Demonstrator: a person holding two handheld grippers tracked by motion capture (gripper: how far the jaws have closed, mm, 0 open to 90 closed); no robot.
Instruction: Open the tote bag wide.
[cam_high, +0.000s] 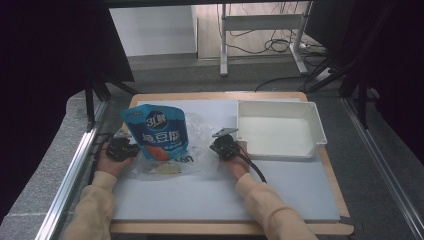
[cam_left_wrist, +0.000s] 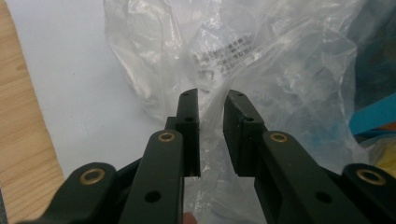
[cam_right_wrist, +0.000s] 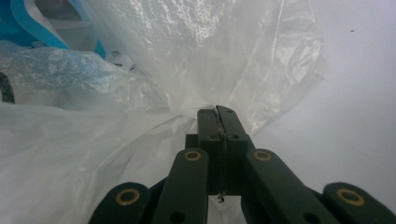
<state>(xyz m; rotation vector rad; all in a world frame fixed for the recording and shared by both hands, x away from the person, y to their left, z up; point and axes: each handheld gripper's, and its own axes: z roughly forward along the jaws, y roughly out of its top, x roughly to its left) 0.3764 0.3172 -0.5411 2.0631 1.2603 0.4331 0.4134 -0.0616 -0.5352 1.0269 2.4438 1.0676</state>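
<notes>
Clear crinkled plastic bag (cam_high: 192, 150) holds a blue pouch (cam_high: 159, 131). Right gripper (cam_right_wrist: 218, 112) is clamped on its film; left gripper (cam_left_wrist: 212, 100) stands narrowly apart around film. High view adds a white tray (cam_high: 320, 125).

High view overlooks the table (cam_high: 200, 200); both tool views closely share the plastic bag (cam_left_wrist: 261, 60).

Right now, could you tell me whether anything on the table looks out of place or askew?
The blue pouch stands tilted, poking half out of the crumpled clear plastic bag. Nothing looks spilled or damaged.
</notes>
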